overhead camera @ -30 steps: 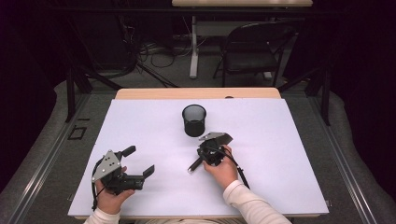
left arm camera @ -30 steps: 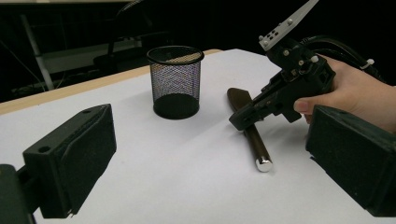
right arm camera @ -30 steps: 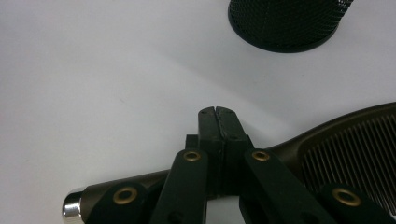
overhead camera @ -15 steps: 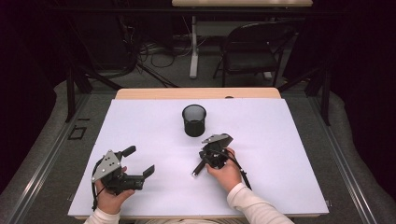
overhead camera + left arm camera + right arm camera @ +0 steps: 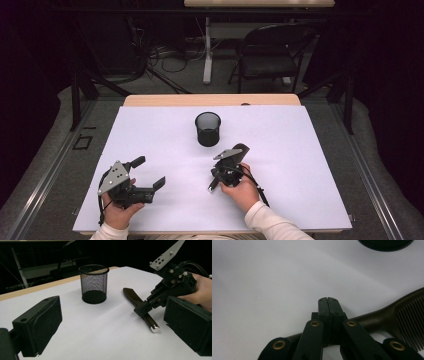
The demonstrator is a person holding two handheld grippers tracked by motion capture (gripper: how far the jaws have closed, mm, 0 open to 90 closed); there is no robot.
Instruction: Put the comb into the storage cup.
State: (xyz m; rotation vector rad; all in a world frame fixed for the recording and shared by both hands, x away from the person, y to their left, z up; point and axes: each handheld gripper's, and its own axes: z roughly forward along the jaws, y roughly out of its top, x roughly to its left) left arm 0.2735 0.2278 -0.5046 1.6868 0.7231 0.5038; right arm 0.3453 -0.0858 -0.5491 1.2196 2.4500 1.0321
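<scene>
The right gripper [image 5: 329, 300], jaws pressed together, seemingly pins the comb [image 5: 140, 306], teeth toward the cup [image 5: 94, 283].

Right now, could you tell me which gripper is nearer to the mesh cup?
Right. The right gripper sits just in front of the cup, shut on a comb; the left gripper is farther off at the near left.

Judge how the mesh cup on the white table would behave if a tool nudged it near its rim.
The mesh cup is open wire mesh with nothing visible in it, so it is probably light and would slide easily on the smooth table. It stands taller than it is wide, so a push near the rim may tip it; once on its side, it could roll.
</scene>
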